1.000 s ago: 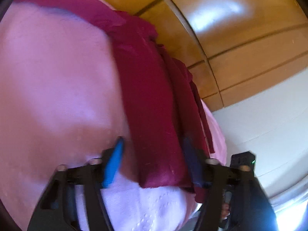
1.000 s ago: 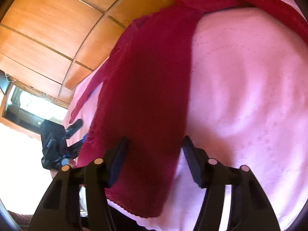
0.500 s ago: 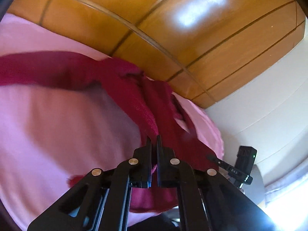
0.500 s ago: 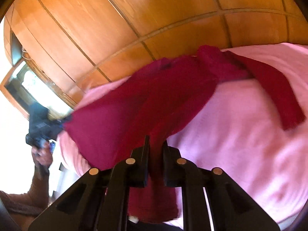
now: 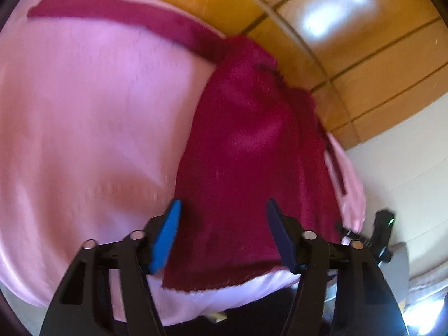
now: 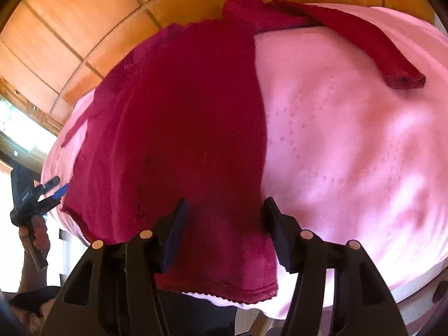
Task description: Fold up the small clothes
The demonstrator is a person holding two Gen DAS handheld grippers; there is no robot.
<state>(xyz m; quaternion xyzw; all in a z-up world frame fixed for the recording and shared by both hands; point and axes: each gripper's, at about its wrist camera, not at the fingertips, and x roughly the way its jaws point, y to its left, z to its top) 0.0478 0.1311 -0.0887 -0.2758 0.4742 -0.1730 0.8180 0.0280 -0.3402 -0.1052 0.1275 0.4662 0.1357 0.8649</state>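
Where motion blurs it, the red garment [image 5: 252, 168] lacks sharp edges.

a bedroom at home

a pink bedspread [image 6: 350, 140] covers a soft, rounded bed, with glossy wooden panelling [image 5: 350, 42] behind it, a pale wall [image 5: 406, 173] alongside, and a bright wood-framed window [image 6: 16, 123] at the left.
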